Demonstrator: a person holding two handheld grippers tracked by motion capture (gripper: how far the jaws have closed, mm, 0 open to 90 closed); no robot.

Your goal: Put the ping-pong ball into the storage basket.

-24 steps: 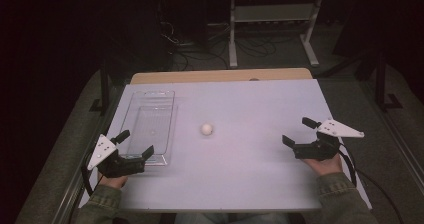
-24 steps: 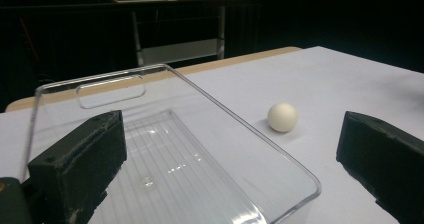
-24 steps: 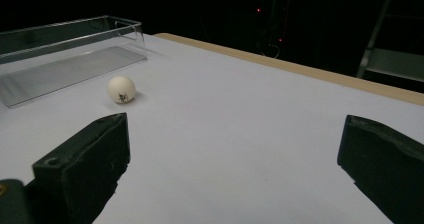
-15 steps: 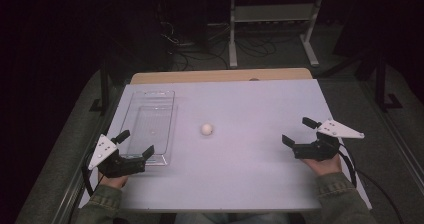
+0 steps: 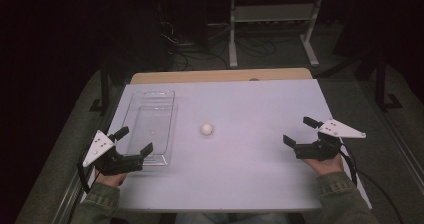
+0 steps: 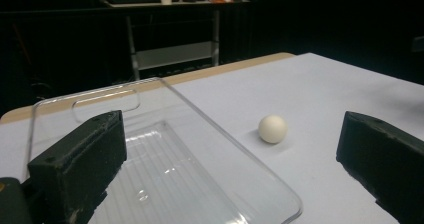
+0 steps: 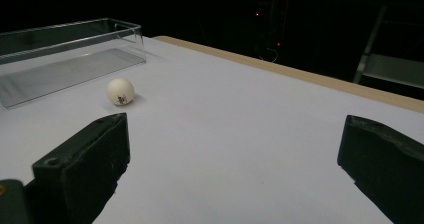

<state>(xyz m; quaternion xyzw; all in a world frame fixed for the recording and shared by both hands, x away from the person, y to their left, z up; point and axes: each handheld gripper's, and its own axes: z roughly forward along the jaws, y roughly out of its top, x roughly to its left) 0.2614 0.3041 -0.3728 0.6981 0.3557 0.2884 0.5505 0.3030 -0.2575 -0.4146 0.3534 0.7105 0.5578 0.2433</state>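
nothing has moved since a moment ago: both the left gripper (image 5: 132,140) and right gripper (image 5: 300,131) stay released, the white ball (image 5: 206,129) lying untouched ahead of their fingers, beside the clear tray (image 5: 134,108).

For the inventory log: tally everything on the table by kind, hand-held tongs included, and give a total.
White ball: 1
Clear plastic tray: 1
Hand-held tongs: 2, the left tongs and the right tongs, both open and holding nothing
Total: 4
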